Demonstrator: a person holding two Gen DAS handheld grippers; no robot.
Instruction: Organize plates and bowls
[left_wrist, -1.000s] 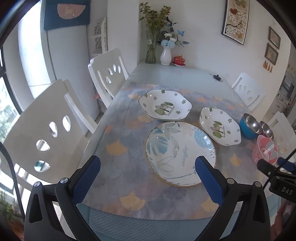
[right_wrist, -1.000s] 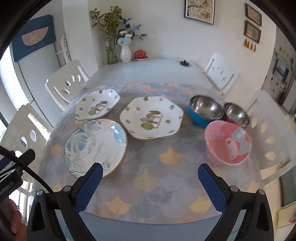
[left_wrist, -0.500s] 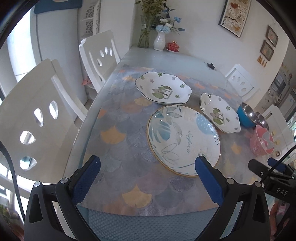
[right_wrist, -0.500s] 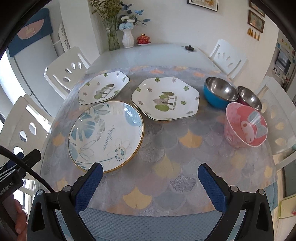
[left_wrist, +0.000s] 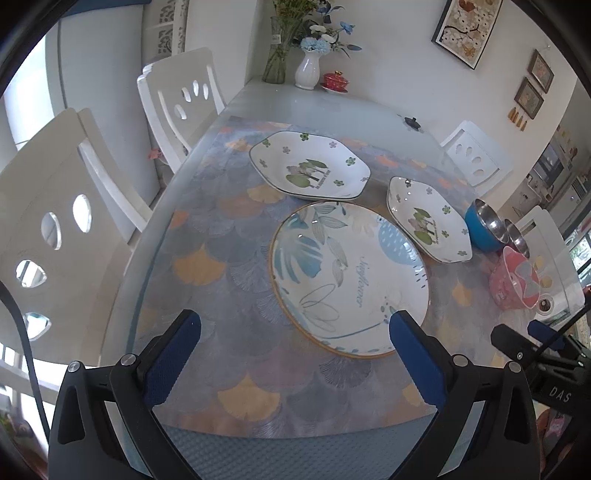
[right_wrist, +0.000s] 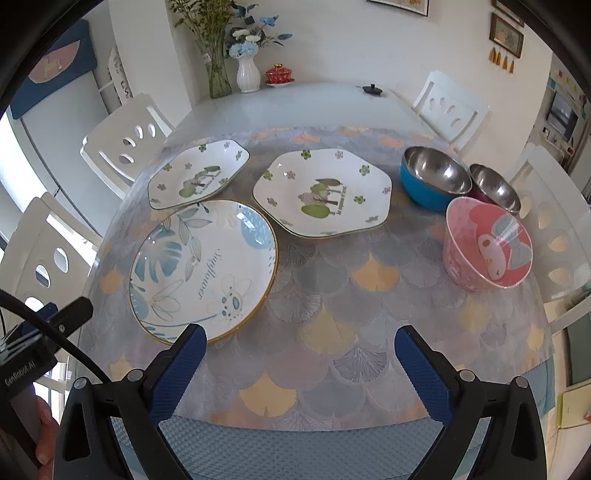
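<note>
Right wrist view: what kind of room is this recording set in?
Most likely a home dining room: a table with a patterned cover, white chairs around it, flower vases at its far end, framed pictures on the wall.

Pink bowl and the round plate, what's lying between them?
Only bare tablecloth between the pink bowl and round plate, clearest in the right wrist view.

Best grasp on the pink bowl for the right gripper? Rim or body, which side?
Take the rim of the pink bowl, probably the near edge, from above, one finger inside, one outside. It stands upright, empty and open-topped, its wall likely wider than the right gripper spans; steel bowls crowd its far side.
</note>
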